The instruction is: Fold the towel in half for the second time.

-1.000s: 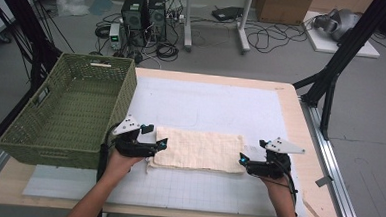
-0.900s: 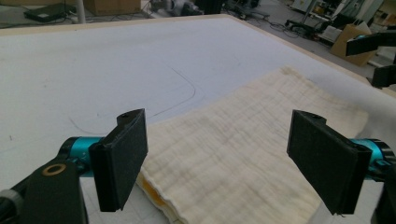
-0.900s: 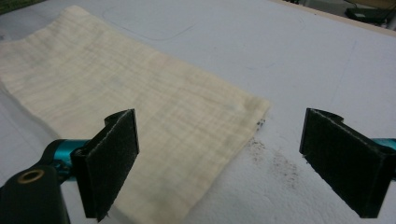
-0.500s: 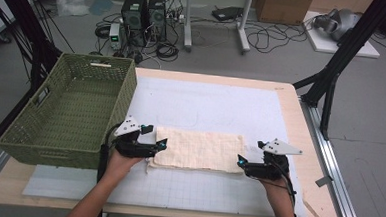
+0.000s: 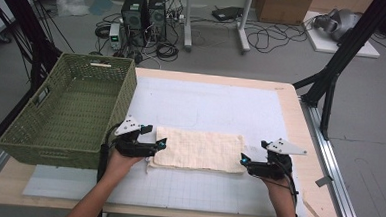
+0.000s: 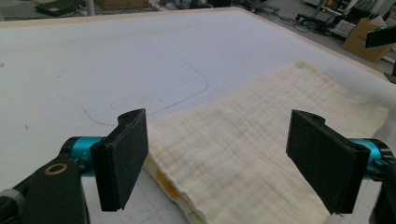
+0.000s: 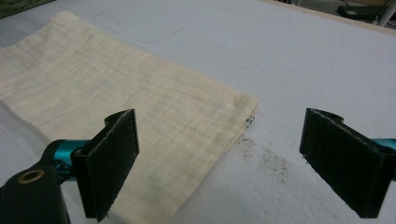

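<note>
A cream folded cloth (image 5: 199, 150) lies flat on the white mat near the table's front. My left gripper (image 5: 162, 145) sits at the cloth's left end, open, its jaws wide apart over the cloth's edge (image 6: 219, 154). At the cloth's right end my right gripper (image 5: 243, 161) is open too, its black pads spread above the cloth's corner (image 7: 187, 116). Neither holds anything.
A green woven basket (image 5: 71, 107) stands on the table's left side, close to my left hand. The white mat (image 5: 216, 104) stretches behind the cloth. Dark specks (image 7: 261, 154) lie on the mat by the cloth's right corner. Cables and computers are on the floor beyond.
Both grippers have edged slightly inward toward the cloth's ends. The cloth itself lies as before.
</note>
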### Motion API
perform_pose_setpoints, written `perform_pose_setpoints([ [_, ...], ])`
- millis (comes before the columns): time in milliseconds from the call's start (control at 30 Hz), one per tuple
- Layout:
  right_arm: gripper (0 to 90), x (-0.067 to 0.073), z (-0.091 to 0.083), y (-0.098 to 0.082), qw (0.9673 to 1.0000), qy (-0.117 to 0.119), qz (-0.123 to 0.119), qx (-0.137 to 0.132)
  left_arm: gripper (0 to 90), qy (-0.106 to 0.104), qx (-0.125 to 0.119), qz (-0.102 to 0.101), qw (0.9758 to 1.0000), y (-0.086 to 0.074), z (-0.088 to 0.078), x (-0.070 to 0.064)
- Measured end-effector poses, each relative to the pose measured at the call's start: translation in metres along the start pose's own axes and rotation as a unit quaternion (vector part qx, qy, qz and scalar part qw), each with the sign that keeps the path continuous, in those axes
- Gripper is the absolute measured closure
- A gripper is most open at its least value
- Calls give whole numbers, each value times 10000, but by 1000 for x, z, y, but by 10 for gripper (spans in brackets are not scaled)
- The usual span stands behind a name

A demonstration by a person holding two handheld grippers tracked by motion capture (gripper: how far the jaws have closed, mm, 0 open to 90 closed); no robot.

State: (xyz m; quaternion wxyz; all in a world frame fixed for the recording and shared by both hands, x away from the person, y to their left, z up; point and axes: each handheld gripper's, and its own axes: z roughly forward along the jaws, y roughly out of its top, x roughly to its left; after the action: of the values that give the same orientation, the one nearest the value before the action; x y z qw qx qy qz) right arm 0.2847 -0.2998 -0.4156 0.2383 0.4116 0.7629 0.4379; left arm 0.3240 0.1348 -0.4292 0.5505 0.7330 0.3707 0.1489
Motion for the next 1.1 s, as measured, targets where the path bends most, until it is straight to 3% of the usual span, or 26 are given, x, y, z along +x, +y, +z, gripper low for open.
perform_pose_setpoints([
  [367, 112, 1, 1, -2, 10000, -5, -29, 90, 220, 155, 81, -45, 9998, 5, 5, 5],
  [567, 112, 0, 0, -4, 10000, -15, -2, 91, 227, 295, 250, -72, 9992, 10, 17, 10],
  [733, 112, 0, 1, -4, 9999, -20, 15, 108, 235, 276, 282, -52, 9992, 18, 26, 15],
  [833, 112, 0, 2, -5, 9999, -28, 59, 117, 275, 359, 550, -103, 9978, 15, 32, 20],
  [900, 112, 0, 2, -5, 9999, -24, 57, 136, 305, 410, 635, -205, 9969, 13, 36, 24],
  [1100, 112, 1, 5, -7, 9998, -22, 65, 208, 359, 460, 899, -267, 9945, 8, 43, 32],
])
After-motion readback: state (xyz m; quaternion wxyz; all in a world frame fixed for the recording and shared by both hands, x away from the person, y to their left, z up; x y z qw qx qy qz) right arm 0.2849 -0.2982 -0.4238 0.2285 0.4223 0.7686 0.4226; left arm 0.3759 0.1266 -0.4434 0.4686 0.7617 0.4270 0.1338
